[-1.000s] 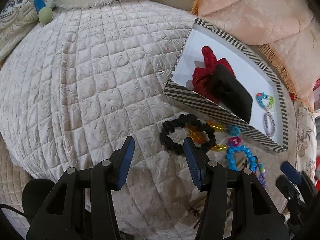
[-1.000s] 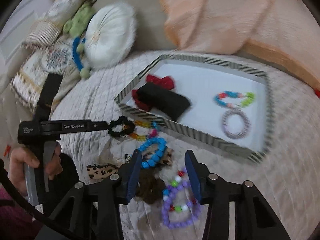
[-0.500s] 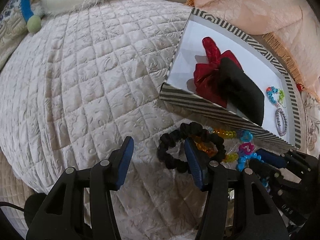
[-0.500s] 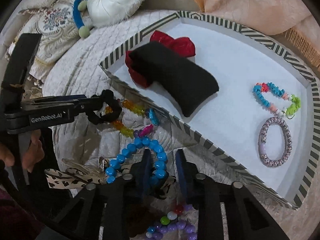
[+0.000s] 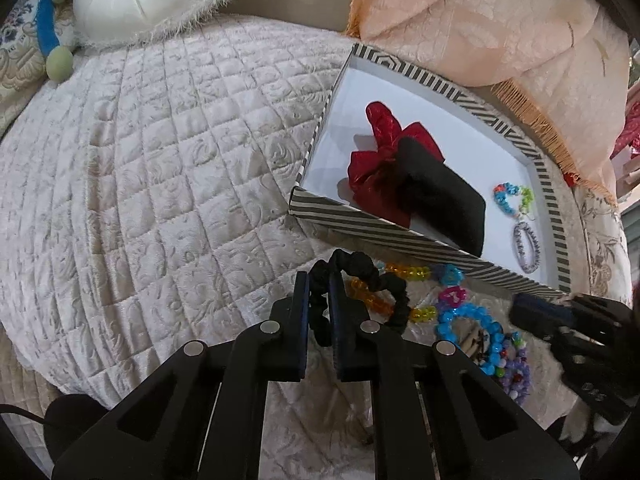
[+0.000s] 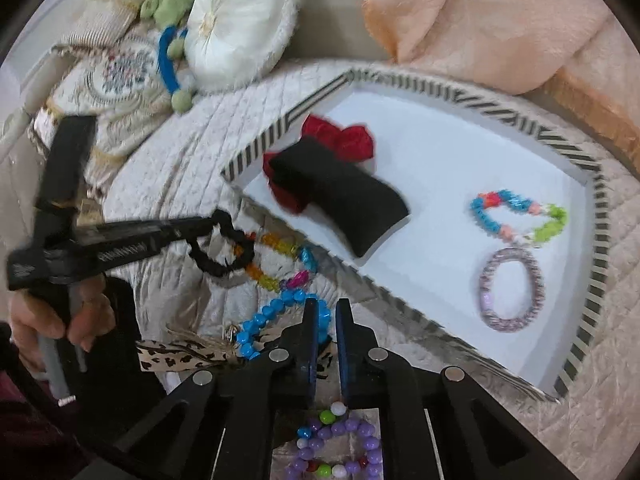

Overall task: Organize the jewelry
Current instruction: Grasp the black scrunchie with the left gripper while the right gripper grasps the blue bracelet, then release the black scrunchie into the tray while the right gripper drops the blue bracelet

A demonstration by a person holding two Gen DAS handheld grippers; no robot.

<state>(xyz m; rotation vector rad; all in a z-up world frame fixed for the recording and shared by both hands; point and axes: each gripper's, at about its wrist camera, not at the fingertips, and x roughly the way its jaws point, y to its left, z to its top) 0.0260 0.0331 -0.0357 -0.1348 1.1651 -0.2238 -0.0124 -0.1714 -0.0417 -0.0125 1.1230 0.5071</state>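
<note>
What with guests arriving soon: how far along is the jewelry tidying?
Done: the striped tray holds a red scrunchie, black cushion, multicolour bracelet and lilac ring bracelet.
In hand: the left tongs have just closed on the black scrunchie; the right tongs grip the blue bead bracelet.
Left on the quilt: amber bead strand, purple bead bracelet, leopard-print piece.

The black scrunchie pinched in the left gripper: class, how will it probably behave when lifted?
The black scrunchie looks like gathered fabric, so it will probably hang limp from the left gripper, whose jaws have just closed on it. It seems light. It lies over the orange bead bracelet and might snag and drag it.
</note>
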